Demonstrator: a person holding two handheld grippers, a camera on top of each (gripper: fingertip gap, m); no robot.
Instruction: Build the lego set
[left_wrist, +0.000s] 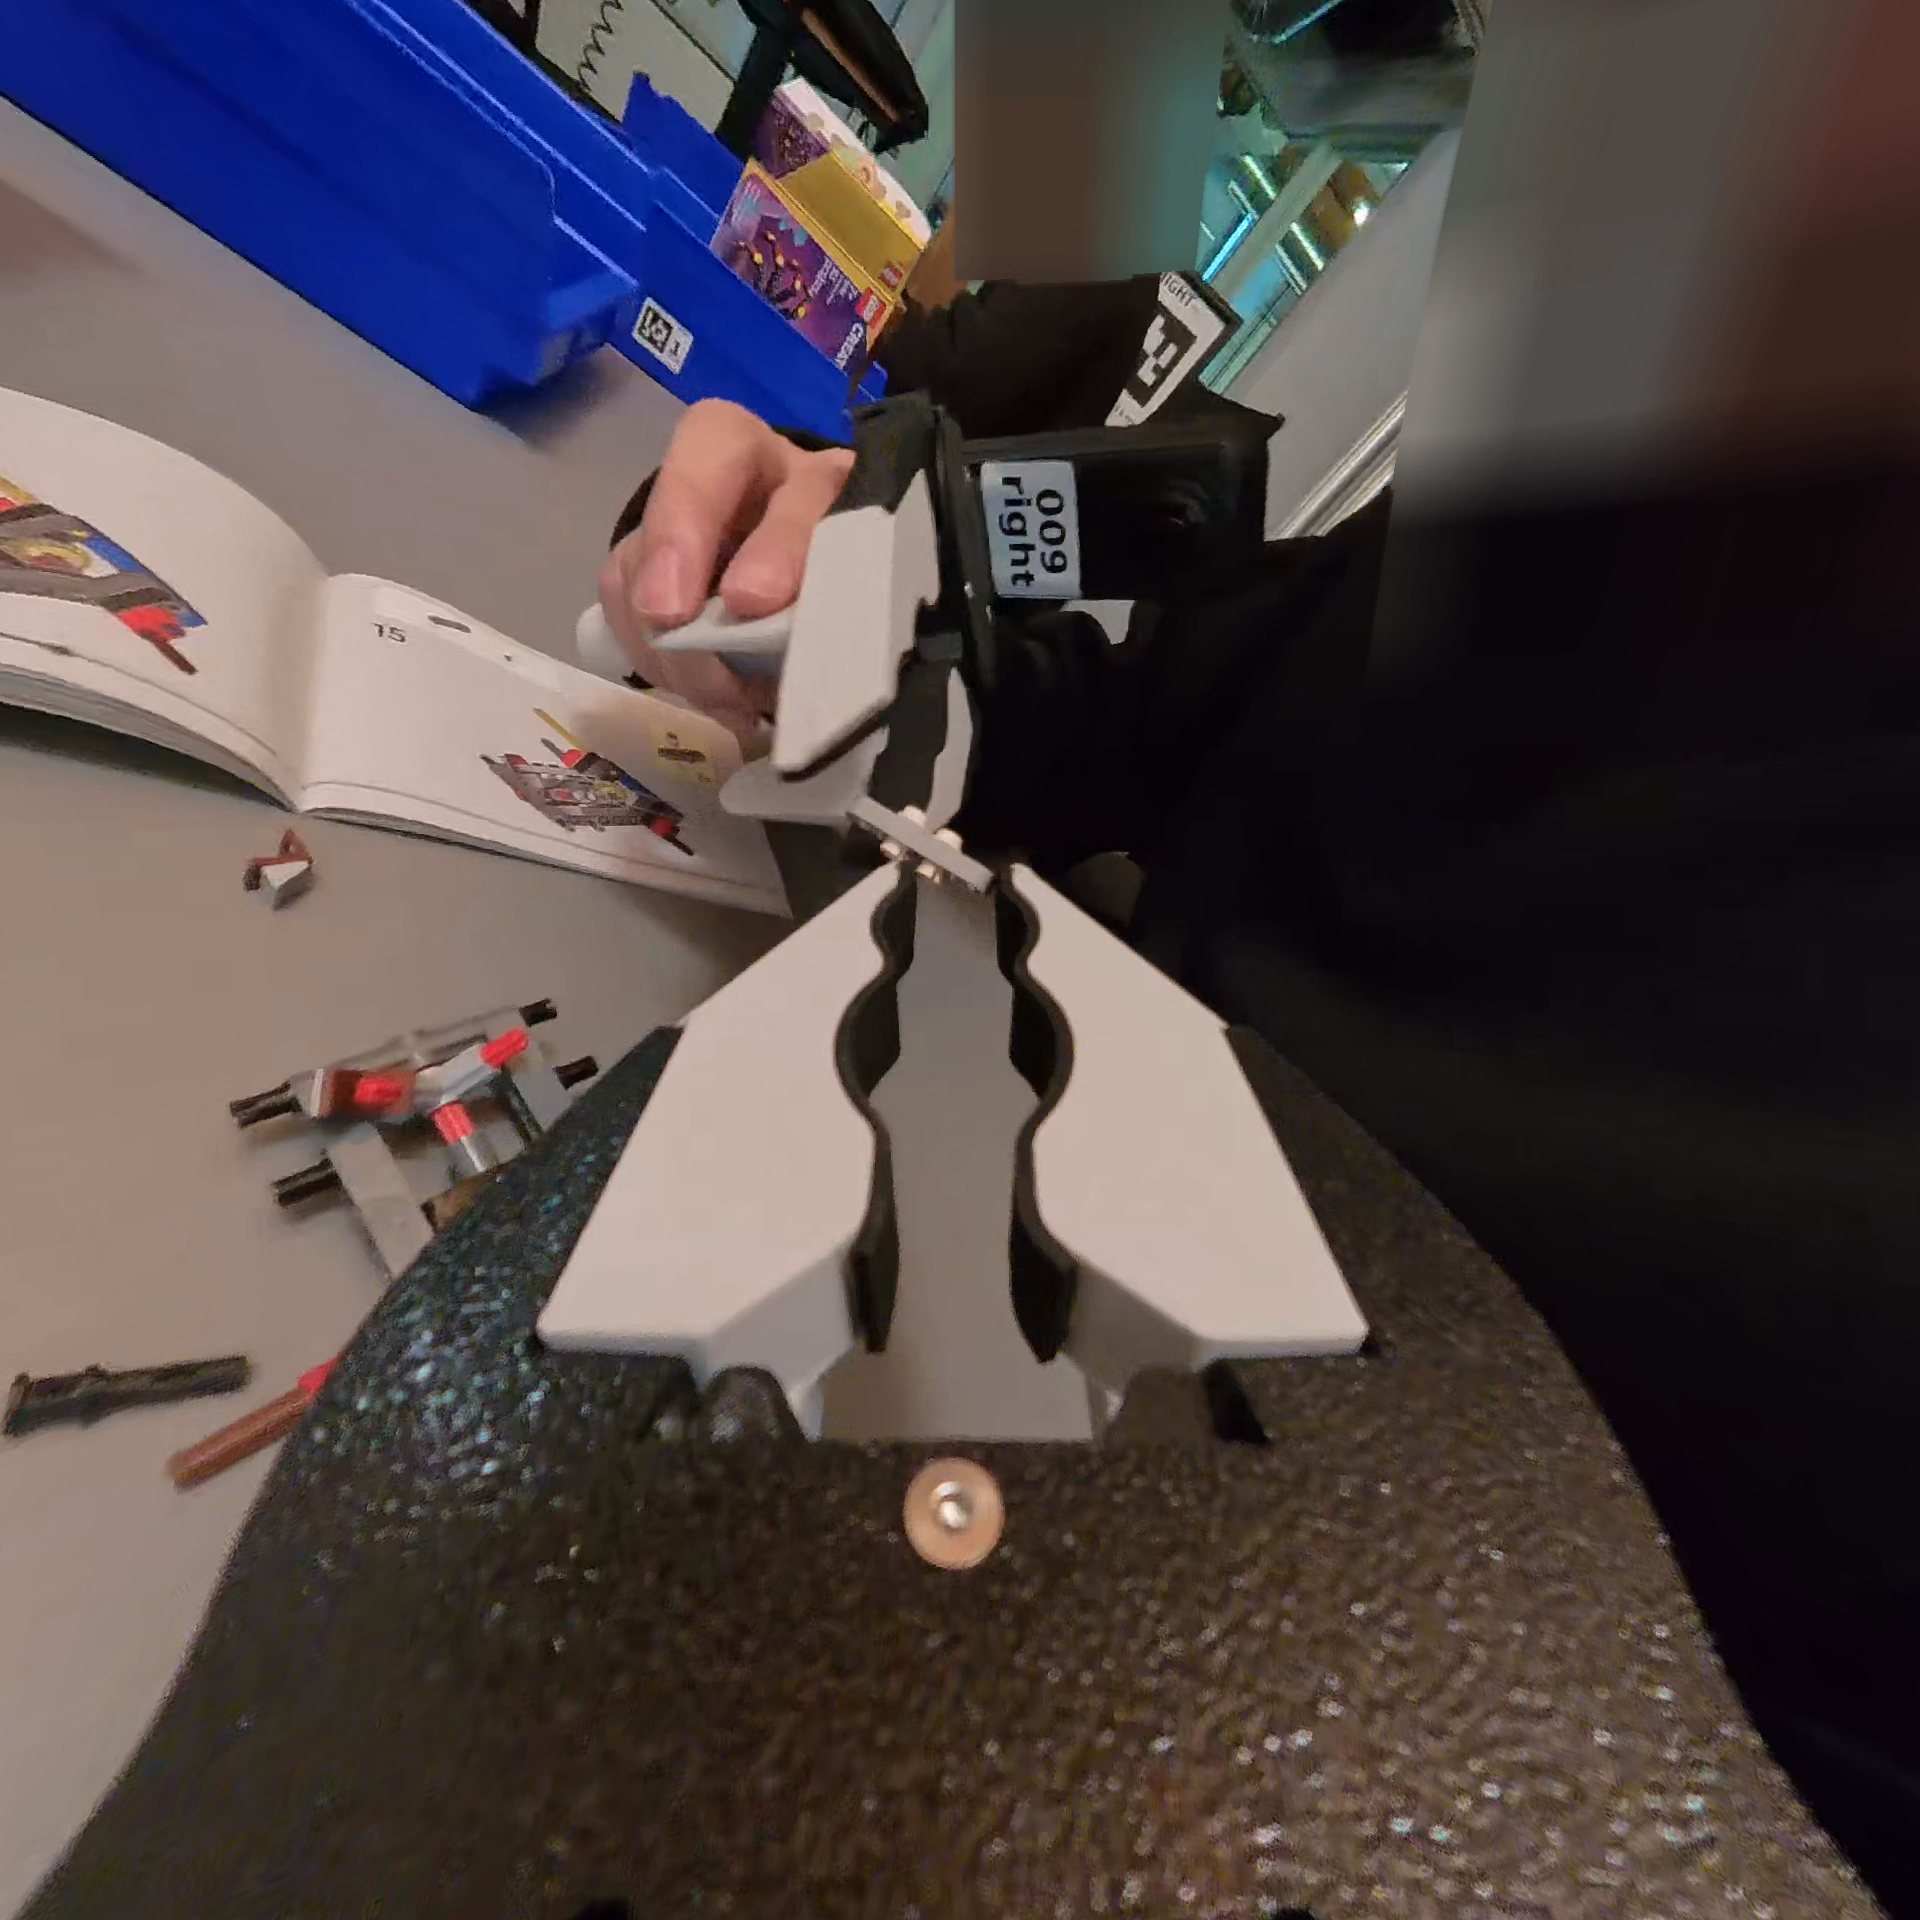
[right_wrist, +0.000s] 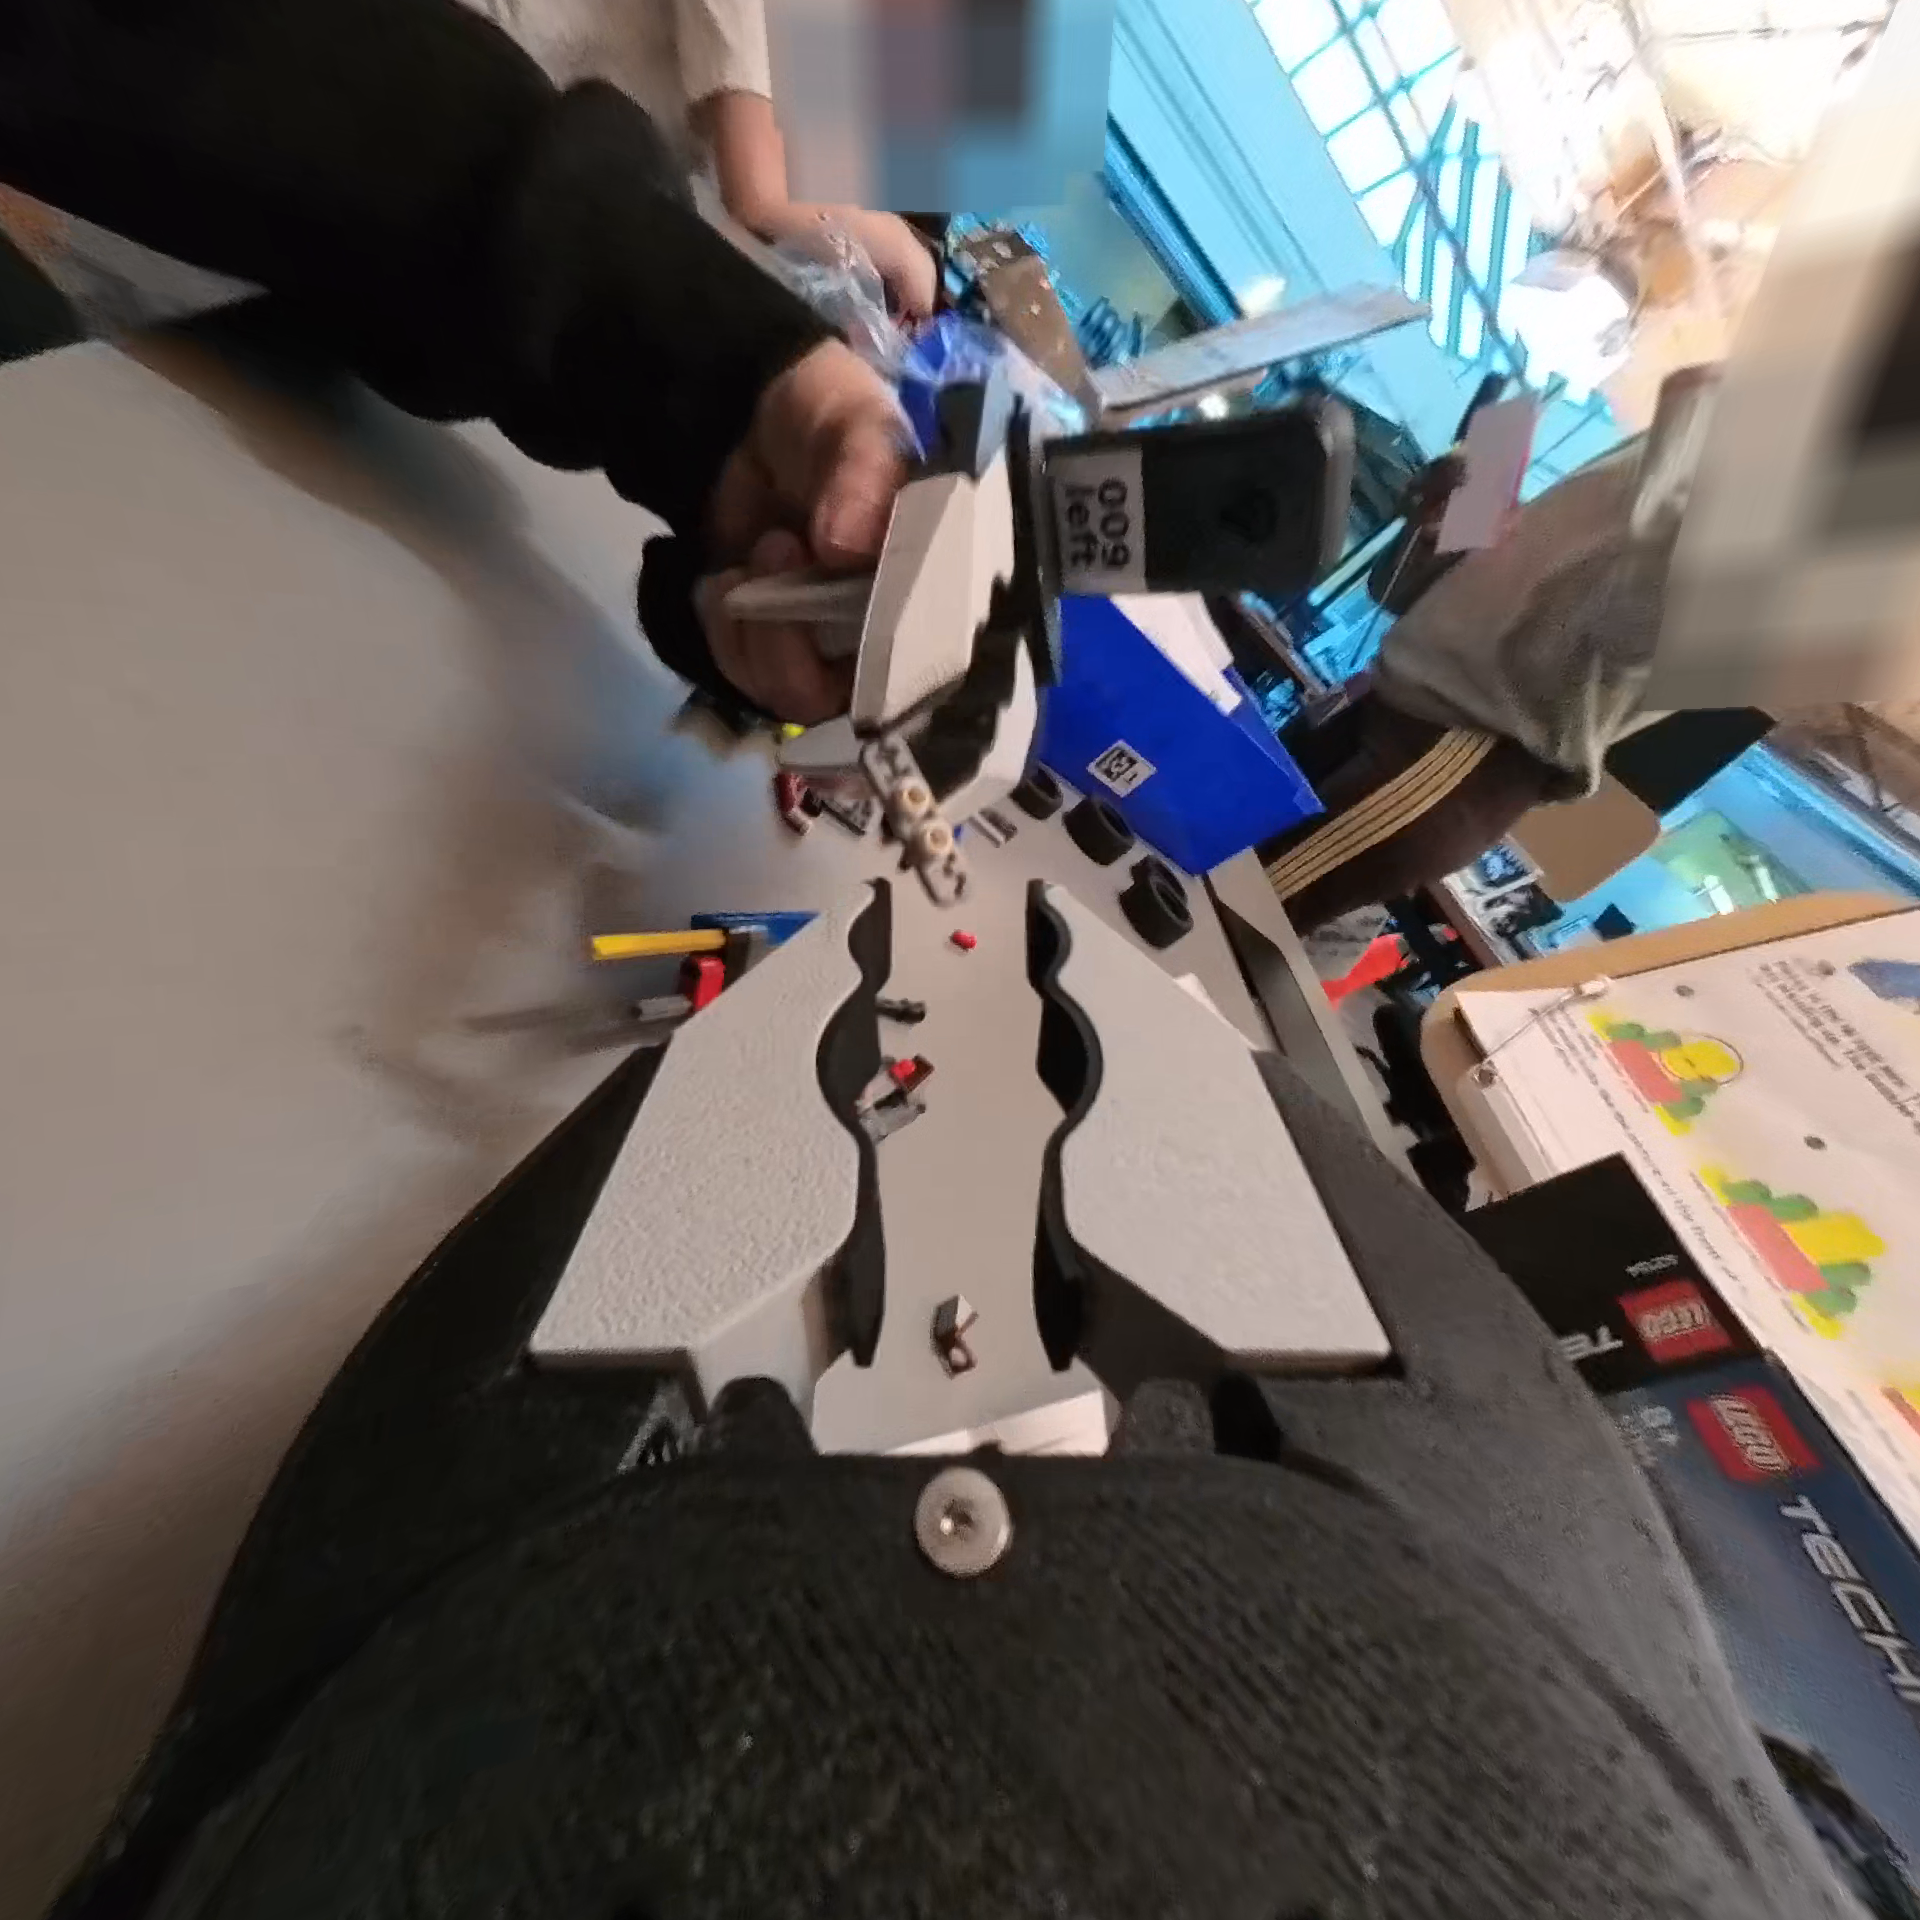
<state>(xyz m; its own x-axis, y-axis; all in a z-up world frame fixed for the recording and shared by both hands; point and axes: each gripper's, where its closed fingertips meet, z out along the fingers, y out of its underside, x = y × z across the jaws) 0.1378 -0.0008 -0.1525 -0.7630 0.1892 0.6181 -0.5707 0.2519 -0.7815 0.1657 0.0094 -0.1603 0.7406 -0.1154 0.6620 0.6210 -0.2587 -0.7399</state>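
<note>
A small grey Lego beam with tan pins is held in the air between the two grippers. My left gripper is closed on it at the fingertips. It also shows in the right wrist view, gripping the upper end of the beam. My right gripper is open, its tips on either side of the beam's free end without pinching it. It also shows in the left wrist view. A partly built grey, red and black assembly lies on the table to the left.
An open instruction booklet lies beyond the assembly, with blue bins and Lego boxes behind. Loose parts lie nearby, as do black tyres, a yellow axle and small pieces. A clipboard and a boxed set sit on the right. The tips of both grippers are at nearly the same place.
</note>
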